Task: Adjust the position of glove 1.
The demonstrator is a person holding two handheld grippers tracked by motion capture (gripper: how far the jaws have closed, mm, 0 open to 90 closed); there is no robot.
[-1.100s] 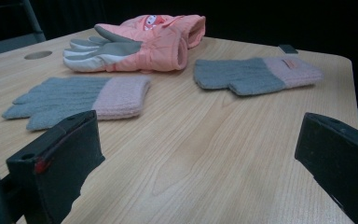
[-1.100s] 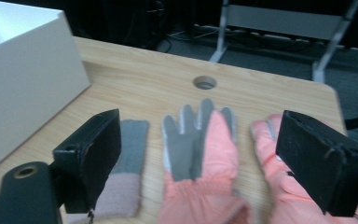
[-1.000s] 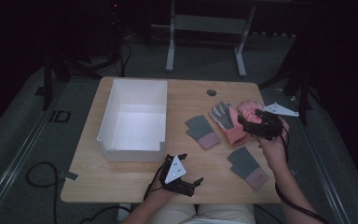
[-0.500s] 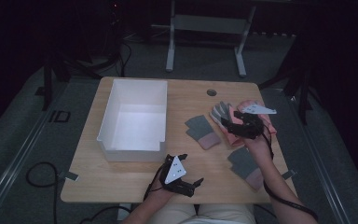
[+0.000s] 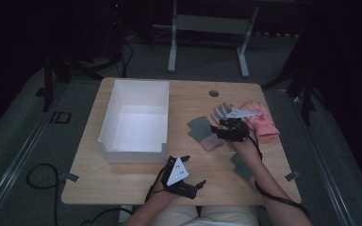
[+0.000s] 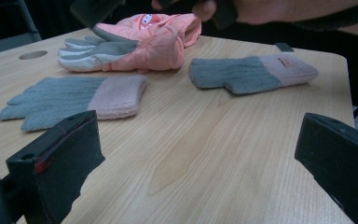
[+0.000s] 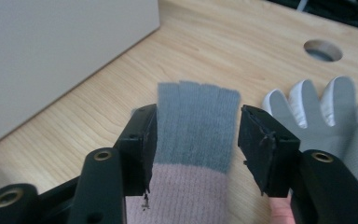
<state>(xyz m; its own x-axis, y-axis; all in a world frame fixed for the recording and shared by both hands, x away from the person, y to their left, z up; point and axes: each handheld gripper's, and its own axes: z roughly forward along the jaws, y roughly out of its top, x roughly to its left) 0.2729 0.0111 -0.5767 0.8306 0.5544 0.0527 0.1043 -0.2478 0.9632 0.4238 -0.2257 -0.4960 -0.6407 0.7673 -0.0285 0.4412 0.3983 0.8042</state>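
**A:** Starting from the high view: where am I?

**B:** Your right gripper (image 5: 218,131) is down over the grey-and-pink knit glove (image 5: 202,132) that lies on the table (image 5: 122,181) between the white bin (image 5: 133,120) and the padded pink glove (image 5: 262,120). Your left gripper (image 5: 194,175) rests near the front edge, well apart from everything, jaws spread with nothing between them. A second knit glove (image 5: 242,165) lies just beside your right forearm.

**A:** And from the left gripper view?

**B:** Both jaws stand wide over bare wood. Ahead I count two knit gloves, one to the left (image 6: 74,99) and one farther right (image 6: 254,73), with the padded glove (image 6: 140,43) behind them.

**A:** Right gripper view, then. I've just been closing those jaws.

**B:** They've come in about halfway and straddle the knit glove (image 7: 196,123) near where grey meets pink. The pads (image 7: 145,140) sit at the fabric's edges, not yet pressing, so I'd call them still apart. The bin wall (image 7: 60,51) is at upper left, and the white fingers (image 7: 319,112) of the padded glove at right.

**A:** How do I finish well?

**B:** I'd keep the tips low against the wood so the knit bunches between the pads, squeeze fully, then lift straight before swinging toward the bin. Don't snag the padded glove.

**A:** Totals?

**B:** Two knit gloves, one bin, and what looks like one padded glove, though I can't tell if another lies under it.
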